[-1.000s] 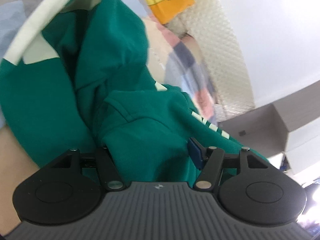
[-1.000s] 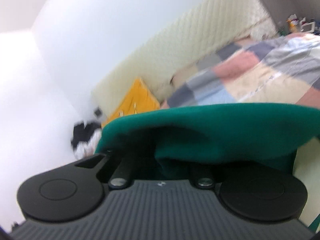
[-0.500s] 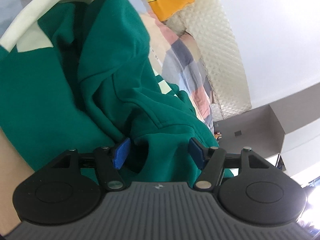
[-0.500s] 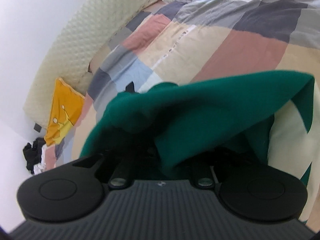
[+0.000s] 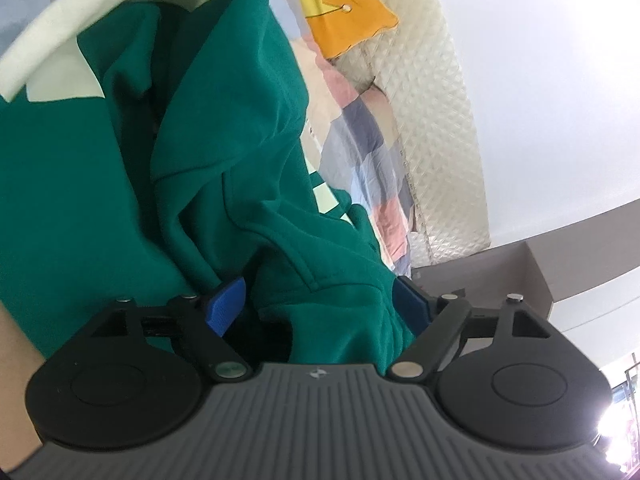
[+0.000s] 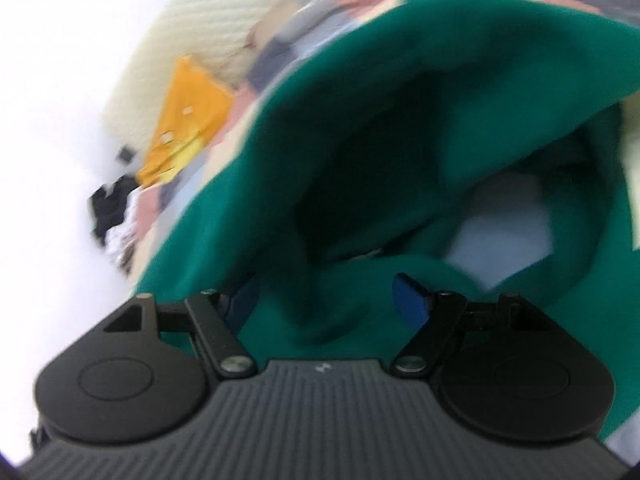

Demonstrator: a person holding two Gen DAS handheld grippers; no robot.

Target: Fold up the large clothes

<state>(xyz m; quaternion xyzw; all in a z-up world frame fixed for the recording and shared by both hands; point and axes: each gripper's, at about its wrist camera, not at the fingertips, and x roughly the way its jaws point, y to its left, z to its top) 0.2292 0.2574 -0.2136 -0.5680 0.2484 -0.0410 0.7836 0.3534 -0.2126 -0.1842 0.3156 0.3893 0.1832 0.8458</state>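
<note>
A large green sweatshirt (image 5: 224,168) with pale cream panels and a cream band (upper left in the left wrist view) lies bunched in thick folds — a stitched seam runs across its lower fold. In the blurred right wrist view it (image 6: 400,92) arches overhead like a hollow.

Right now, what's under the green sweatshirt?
Under the green sweatshirt lies a patchwork quilt, showing beside it and, in the right view, through a gap in its folds. Whatever the quilt holds directly beneath the bunched cloth is covered.
</note>
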